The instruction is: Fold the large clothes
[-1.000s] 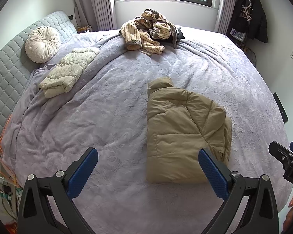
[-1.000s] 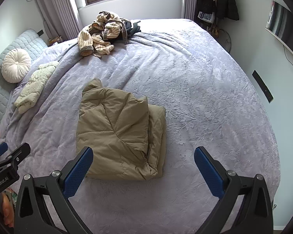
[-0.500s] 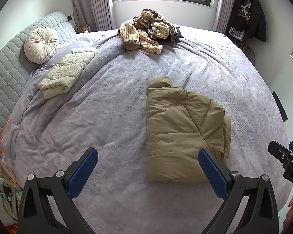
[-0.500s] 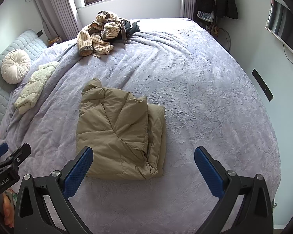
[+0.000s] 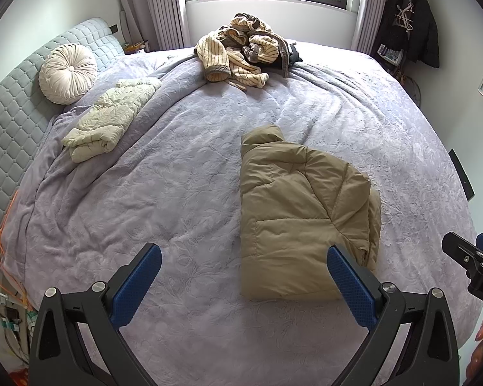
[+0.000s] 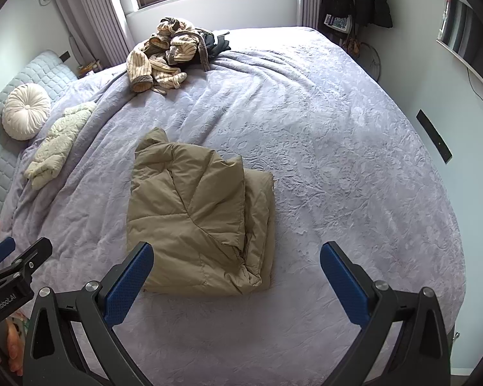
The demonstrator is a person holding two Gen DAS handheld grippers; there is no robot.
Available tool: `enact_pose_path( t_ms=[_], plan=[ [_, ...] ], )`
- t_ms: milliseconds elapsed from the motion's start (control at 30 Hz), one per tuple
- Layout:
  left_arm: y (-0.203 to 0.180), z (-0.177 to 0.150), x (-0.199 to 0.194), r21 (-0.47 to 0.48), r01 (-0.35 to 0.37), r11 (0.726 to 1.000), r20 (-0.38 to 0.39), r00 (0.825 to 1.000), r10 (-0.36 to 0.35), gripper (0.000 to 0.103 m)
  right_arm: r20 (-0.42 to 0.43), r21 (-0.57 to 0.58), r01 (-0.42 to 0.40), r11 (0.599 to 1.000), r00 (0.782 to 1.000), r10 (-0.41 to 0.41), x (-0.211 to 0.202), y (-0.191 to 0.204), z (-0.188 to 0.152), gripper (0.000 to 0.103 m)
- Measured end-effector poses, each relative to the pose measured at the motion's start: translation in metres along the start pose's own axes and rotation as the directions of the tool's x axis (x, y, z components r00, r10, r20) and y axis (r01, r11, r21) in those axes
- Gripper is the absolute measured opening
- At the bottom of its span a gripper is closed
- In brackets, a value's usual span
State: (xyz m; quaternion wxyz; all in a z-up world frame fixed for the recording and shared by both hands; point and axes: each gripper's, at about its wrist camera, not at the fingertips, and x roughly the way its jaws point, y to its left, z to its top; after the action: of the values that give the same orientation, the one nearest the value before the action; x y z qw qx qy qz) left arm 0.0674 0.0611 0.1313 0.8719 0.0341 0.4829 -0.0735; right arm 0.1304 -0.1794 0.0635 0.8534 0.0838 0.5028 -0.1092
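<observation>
- Left gripper (image 5: 244, 281): blue-padded fingers (image 5: 137, 281) spread wide, nothing between them, hovering above the bedspread.
- Right gripper (image 6: 236, 278): same state, jaws wide apart and empty.
- Khaki quilted puffer jacket (image 5: 301, 222), folded into a thick block on the lilac embossed bedspread (image 5: 164, 193); seen from the left wrist, just ahead of the right-hand finger and partly behind its pad; seen from the right wrist (image 6: 199, 218), ahead of the left-hand finger, reaching toward the middle of the gap.
- Likely handling: light for its bulk, soft, springy with trapped air, smooth shell probably slippery; layers prone to sliding apart or puffing open when lifted.
- Best hold, as a judgement: near hem corners, pinching through all stacked layers, or the layered edge on the side facing the right gripper.
- Room: bare bedspread to the far side of both grippers and beyond the jacket; bed edge close beneath the fingers.
- Well ahead: cream quilted folded garment (image 5: 109, 122) by the round pleated cream cushion (image 5: 68, 74), and a heap of striped beige and dark clothes (image 5: 244, 51) near the window.
</observation>
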Motion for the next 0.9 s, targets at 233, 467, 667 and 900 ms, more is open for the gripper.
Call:
enact_pose_path(
  t_ms=[233, 467, 667, 900],
  plan=[
    [0.0001, 0.0006, 0.0003, 0.001, -0.001, 1.000, 0.000, 1.000, 0.001, 0.103, 0.000, 0.000, 0.000, 1.000, 1.000, 0.000, -0.0002, -0.0005, 0.0000, 0.103],
    [0.0002, 0.0007, 0.0002, 0.001, 0.000, 1.000, -0.001, 1.000, 0.000, 0.103, -0.001, 0.000, -0.002, 1.000, 1.000, 0.002, -0.0001, -0.0014, 0.0009, 0.103],
    [0.0006, 0.0010, 0.0005, 0.000, 0.000, 1.000, -0.002, 1.000, 0.000, 0.103, -0.002, -0.001, -0.003, 1.000, 1.000, 0.003, 0.0000, -0.0015, 0.0018, 0.103],
    [0.0010, 0.0010, 0.0006, 0.000, 0.000, 1.000, -0.004, 1.000, 0.000, 0.103, -0.002, 0.001, -0.004, 1.000, 1.000, 0.004, -0.0002, -0.0018, 0.0002, 0.103]
  ],
)
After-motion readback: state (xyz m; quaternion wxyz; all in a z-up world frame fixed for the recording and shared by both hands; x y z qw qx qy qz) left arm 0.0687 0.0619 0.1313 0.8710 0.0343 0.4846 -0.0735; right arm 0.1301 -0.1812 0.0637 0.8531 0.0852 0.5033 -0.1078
